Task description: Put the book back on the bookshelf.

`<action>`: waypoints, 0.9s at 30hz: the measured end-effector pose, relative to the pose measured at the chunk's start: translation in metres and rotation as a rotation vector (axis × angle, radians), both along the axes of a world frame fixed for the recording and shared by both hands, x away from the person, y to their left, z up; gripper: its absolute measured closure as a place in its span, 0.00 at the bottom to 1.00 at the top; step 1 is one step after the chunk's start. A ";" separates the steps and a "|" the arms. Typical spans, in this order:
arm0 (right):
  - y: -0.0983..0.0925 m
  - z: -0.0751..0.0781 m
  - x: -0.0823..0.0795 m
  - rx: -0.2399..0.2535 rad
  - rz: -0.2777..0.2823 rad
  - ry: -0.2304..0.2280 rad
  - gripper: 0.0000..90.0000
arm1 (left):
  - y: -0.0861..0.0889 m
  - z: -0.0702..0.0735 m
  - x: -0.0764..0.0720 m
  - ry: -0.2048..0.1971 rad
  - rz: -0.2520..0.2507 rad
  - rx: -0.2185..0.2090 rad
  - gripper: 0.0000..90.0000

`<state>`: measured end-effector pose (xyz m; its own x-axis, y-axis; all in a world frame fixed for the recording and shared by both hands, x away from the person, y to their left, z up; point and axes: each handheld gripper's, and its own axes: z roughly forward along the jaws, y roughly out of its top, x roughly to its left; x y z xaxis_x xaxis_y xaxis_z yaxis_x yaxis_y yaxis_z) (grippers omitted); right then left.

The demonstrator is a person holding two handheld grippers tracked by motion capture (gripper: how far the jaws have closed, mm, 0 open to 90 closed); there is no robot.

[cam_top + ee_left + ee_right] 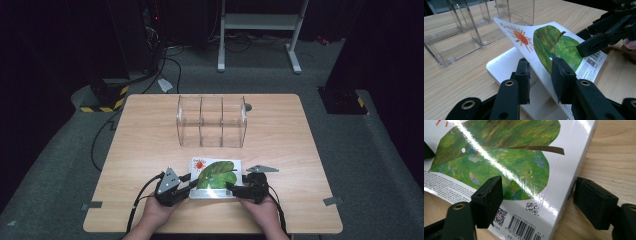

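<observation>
A picture book (215, 175) with a green leaf and a red sun on its cover lies near the table's front edge. My left gripper (192, 187) comes at it from the left. In the left gripper view the cover (544, 40) is tilted up off the white page (504, 65), and my left gripper (541, 72) is shut on its free edge, one pad below and one on the leaf print. My right gripper (235, 189) is open at the book's right end. Its jaws (540, 202) straddle the spine corner of the book (499, 150), one over the cover and one beside the spine.
A clear acrylic holder (212, 121) with three upright slots stands mid-table behind the book, close in the left gripper view (461, 37). The wooden table (150, 150) has grey tape marks at its front corners (93, 205). Cables and a metal stand (260, 30) are on the floor beyond.
</observation>
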<state>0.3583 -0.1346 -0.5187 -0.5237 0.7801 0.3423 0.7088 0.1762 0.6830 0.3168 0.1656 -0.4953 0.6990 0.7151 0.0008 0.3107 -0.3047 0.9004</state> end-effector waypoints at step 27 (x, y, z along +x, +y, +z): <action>-0.001 0.022 -0.021 -0.057 -0.084 -0.296 0.49 | 0.001 0.000 0.004 0.002 0.053 0.000 0.84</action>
<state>0.3372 -0.1358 -0.4969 -0.5274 0.8383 0.1385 0.4939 0.1698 0.8528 0.3207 0.1664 -0.4950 0.6598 0.7514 -0.0007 0.3281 -0.2872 0.8999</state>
